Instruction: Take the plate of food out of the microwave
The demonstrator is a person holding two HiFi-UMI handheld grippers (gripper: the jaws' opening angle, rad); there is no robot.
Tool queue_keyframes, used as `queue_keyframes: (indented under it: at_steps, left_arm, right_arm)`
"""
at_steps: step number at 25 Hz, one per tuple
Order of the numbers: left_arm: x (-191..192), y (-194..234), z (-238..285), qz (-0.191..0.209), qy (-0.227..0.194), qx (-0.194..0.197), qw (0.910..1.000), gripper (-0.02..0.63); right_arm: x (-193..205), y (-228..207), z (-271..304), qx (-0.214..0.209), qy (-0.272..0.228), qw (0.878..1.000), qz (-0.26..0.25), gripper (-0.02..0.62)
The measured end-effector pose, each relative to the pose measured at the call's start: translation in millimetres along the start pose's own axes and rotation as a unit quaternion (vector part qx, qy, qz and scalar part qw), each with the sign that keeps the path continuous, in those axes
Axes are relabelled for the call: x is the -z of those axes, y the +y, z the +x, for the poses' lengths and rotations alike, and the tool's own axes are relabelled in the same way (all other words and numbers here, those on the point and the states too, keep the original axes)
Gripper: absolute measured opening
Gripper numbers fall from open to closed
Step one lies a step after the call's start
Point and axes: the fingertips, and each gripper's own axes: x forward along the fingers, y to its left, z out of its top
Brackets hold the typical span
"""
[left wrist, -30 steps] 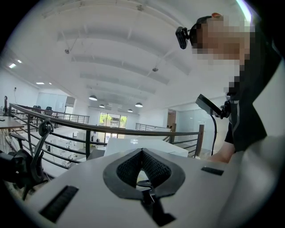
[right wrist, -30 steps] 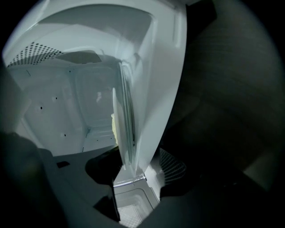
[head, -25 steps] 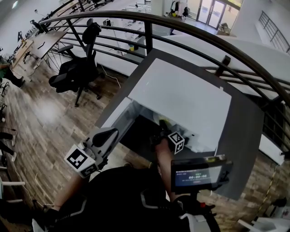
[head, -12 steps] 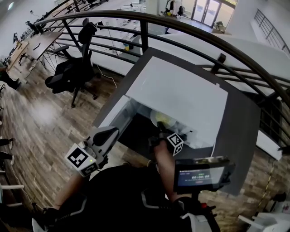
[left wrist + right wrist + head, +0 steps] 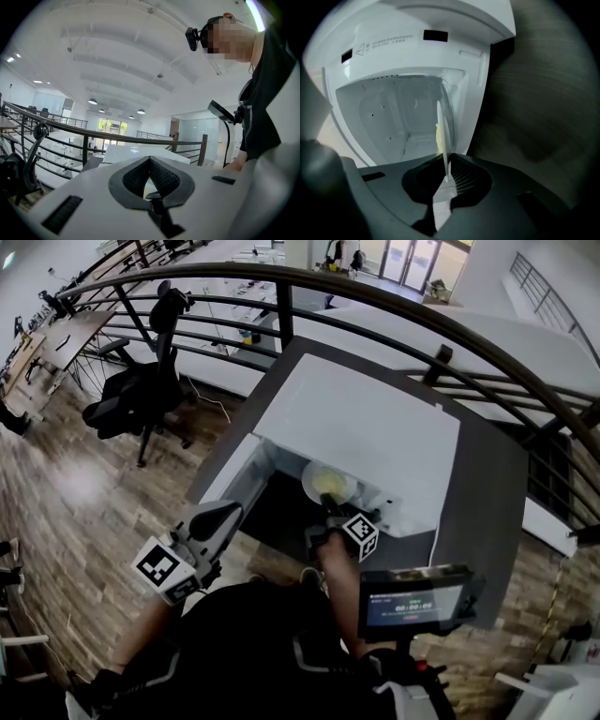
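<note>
Right arm stretched forward, right tongs [image 5: 329, 509] about level at the open microwave [image 5: 366, 427] mouth. Their jaws have just been closing and pinch the near rim of the plate of food [image 5: 328, 482], which sits at the cavity front. Left tongs [image 5: 217, 519] are low beside the body, jaws together, empty.

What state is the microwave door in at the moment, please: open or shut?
Open: the right gripper view looks straight into the white inside of the microwave, and the plate stands at its mouth.

Head view steeply above microwave [image 5: 366, 427]
</note>
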Motion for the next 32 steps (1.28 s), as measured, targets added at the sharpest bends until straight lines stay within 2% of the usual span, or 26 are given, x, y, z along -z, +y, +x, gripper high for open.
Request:
queue_keyframes:
  at_steps: [10,23,32]
  left_arm:
    - [0.4,13.6,-26.1,-0.001,-0.012,0.019,0.9998,0.002]
    - [2.6,2.1,-43.6,-0.003,-0.021,0.053,0.9984,0.002]
    - [4.7,2.9,-62.1,0.001,-0.019,0.088,0.9959,0.002]
  right_arm:
    - [36.9,14.9,-15.6,-0.030,0.026,0.999,-0.007,0.023]
    - [80.4,46.6,-72.8,-0.049,0.064,0.996,-0.038,0.023]
    - [117.1,78.9,-112.3,-0.076,0.053,0.994,-0.056,0.023]
